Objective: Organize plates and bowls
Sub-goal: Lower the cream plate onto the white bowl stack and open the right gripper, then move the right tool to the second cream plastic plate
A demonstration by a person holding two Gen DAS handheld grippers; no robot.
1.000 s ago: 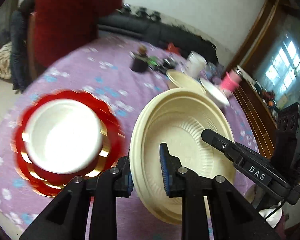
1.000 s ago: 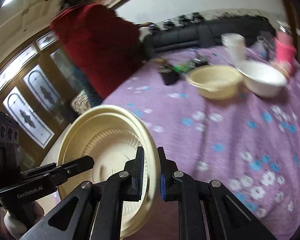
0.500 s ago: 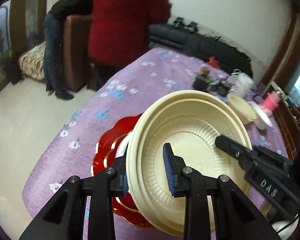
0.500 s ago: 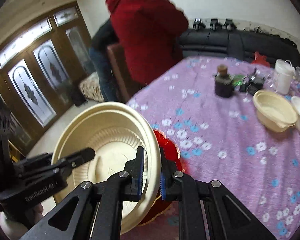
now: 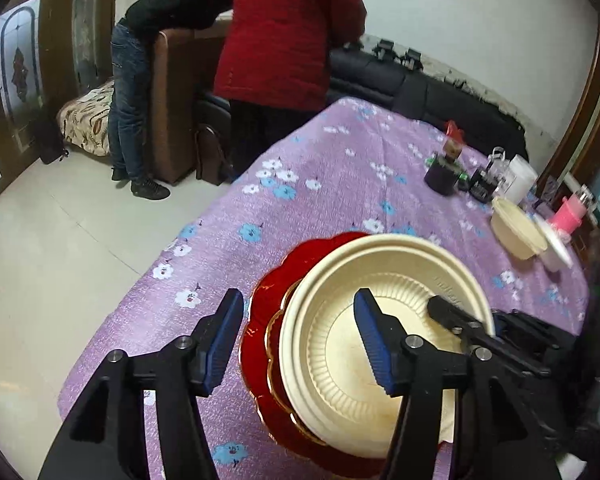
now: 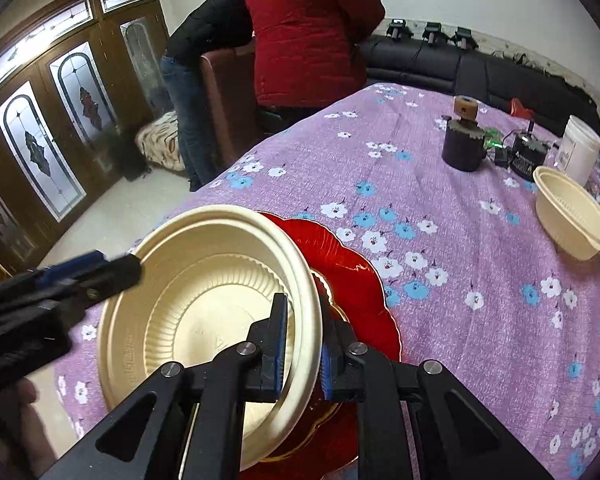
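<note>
**Cream plate over the red plate, one tool letting go**

The right tool [image 6: 302, 344] is clenched on the near rim of the cream plate [image 6: 204, 312]: its two blue pads press the rim from inside and outside. The left tool [image 5: 300, 340] is opening its jaws. Its left pad stands outside the plate's rim, over the purple cloth and the red edge, and its right pad stands over the inside of the plate. Neither pad presses on the rim, so this tool has released the plate.

The cream plate is round, with a ribbed wall. It lies over a red plate [image 6: 356, 276] with a scalloped edge and a gold ring, and covers most of it. In the right wrist view the cream plate is tilted, higher on the side away from the right tool. Under its far rim, in the left wrist view, a second pale rim [image 5: 364, 242] shows; what it belongs to I cannot tell.

Both plates are near the edge of the desk [image 6: 480, 280], which wears a purple cloth with white and blue flowers. Far across it stand a cream bowl [image 6: 572, 220], a white bowl [image 5: 556, 248] just beside it, a white tub [image 6: 580, 148], a dark jar [image 6: 462, 148] and a pink cup [image 5: 568, 216].

Behind the desk a person in a red jacket [image 5: 288, 28] stands, and another person in dark clothes [image 5: 172, 12] bends over a brown chair.
</note>
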